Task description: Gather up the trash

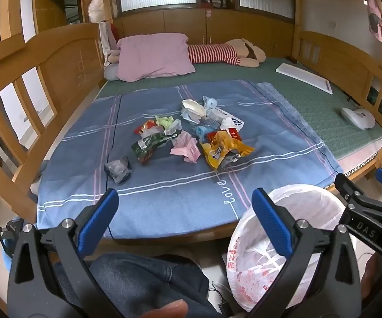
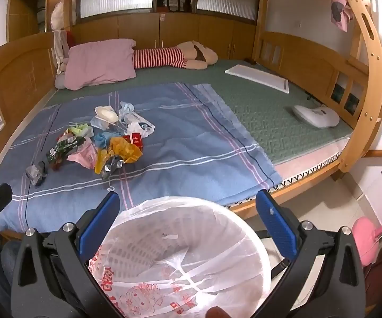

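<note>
Trash [image 1: 188,132] lies heaped mid-bed; both grippers, left [image 1: 184,217] and right [image 2: 188,220], jaws wide, empty, near the bin [image 2: 180,251].

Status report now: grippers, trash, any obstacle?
Left gripper open, right gripper open, both empty. Trash pile untouched on blue sheet. Lined bin empty. Nothing blocking.

I see a heap of trash [image 1: 191,129] lying on a bedspread [image 1: 164,185] that covers the near part of the bed [image 2: 283,111]. Behind the heap, at the bed's far end, a pillow [image 1: 155,55] lies to the left with a stuffed doll [image 1: 225,51] stretched out to its right. A lined waste bin [image 2: 180,254] stands on the floor just in front of the bed, nearer to me and to the right of the heap.
</note>
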### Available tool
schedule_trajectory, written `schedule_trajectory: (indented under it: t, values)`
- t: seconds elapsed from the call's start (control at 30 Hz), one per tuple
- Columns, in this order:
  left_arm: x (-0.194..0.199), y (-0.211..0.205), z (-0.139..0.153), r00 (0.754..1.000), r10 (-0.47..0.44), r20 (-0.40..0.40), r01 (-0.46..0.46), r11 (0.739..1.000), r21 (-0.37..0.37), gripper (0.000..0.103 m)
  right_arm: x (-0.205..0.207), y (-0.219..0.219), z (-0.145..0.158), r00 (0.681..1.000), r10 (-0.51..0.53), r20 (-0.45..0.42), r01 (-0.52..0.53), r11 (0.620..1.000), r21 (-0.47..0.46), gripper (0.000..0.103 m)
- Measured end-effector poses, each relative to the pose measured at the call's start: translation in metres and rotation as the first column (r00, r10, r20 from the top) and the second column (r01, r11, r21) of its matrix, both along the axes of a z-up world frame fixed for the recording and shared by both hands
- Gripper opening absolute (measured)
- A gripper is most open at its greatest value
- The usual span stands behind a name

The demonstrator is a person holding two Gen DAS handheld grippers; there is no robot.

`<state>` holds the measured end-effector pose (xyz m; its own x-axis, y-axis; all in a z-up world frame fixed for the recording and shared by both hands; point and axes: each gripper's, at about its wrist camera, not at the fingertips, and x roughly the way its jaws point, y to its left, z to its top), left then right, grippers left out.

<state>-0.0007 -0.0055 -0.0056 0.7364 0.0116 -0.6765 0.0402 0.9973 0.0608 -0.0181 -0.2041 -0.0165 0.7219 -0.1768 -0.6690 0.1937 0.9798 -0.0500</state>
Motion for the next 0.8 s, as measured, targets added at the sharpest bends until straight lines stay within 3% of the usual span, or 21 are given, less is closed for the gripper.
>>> schedule_trajectory:
  t: [0.8]
  values:
    - [0.000,0.010,0.001,1.000,-0.012,-0.009,0.012,1.000,-0.013,0.100,0.003,0.003,0.001,1.000,-0.007,-0.006,0.007,1.000,-0.012,0.100]
